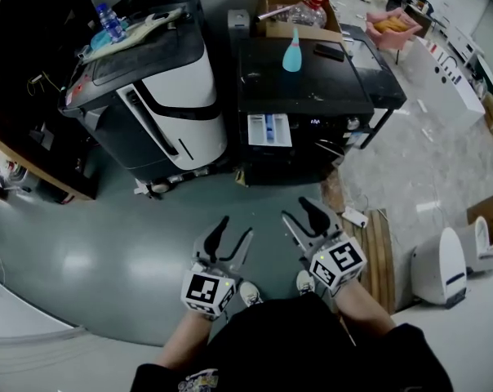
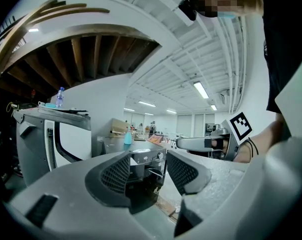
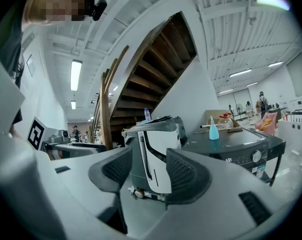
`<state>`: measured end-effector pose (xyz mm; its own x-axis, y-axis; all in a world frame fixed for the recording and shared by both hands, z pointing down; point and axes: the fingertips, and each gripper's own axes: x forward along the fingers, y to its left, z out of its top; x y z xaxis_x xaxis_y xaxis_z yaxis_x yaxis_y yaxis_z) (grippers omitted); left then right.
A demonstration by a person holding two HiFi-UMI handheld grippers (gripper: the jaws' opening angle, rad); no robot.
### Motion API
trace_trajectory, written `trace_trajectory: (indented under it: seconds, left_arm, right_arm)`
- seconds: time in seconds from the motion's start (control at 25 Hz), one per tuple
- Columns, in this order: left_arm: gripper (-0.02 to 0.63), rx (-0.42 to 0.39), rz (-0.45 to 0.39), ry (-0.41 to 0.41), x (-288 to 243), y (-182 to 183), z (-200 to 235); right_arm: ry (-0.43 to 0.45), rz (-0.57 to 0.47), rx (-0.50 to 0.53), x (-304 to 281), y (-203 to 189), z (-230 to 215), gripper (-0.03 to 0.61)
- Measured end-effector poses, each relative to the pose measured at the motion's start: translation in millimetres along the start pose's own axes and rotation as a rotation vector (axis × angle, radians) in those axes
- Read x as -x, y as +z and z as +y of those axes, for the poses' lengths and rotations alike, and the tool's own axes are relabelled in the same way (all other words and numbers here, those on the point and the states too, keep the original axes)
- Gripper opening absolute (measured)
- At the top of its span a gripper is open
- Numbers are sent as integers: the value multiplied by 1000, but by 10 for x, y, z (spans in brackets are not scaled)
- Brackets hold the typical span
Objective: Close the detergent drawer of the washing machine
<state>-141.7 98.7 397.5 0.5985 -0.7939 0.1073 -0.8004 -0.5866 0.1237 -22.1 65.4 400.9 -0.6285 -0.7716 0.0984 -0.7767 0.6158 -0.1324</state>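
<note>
The black washing machine [image 1: 304, 96] stands ahead of me, with its white and blue detergent drawer [image 1: 268, 129] pulled out at the front left. Both grippers hang over the grey floor, well short of the machine. My left gripper [image 1: 235, 229] is open and empty. My right gripper [image 1: 299, 212] beside it is also open and empty. In the left gripper view the washing machine [image 2: 147, 160] shows far off between the open jaws of the left gripper [image 2: 147, 171]. The right gripper [image 3: 148, 171] faces a white and black appliance [image 3: 153, 149], with the washing machine [image 3: 236, 146] to its right.
A white and black appliance [image 1: 161, 96] stands left of the washer. A teal bottle [image 1: 292, 51] and a cardboard box [image 1: 295, 6] sit on top of the washer. A wooden board [image 1: 381, 251] and a white device [image 1: 442, 268] lie at the right.
</note>
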Motion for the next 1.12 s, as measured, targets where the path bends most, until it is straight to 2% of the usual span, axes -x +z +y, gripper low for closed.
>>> trace_trajectory:
  seconds: [0.2,0.44,0.6,0.96,1.12]
  left_arm:
    - [247,-19,9,-37,49,-20,116]
    - [259,-15,27,-64,-69,-93,121]
    - [262,-20,32,-75,-249,-130,116]
    - [265,-21,43,-26,-898,-112,223]
    - [267,-2,94,7,-1185,-179,307]
  right_arm:
    - [-45,3,16,-97,-37,80,247]
    - [-80,14,20,-164,-74,-45,261]
    - [-98,28,3,-232,-132,-263,273]
    - [-88,61,-10,-571,-318,-1004,278]
    - [-89,91,-11,-764,-380,-1336,278]
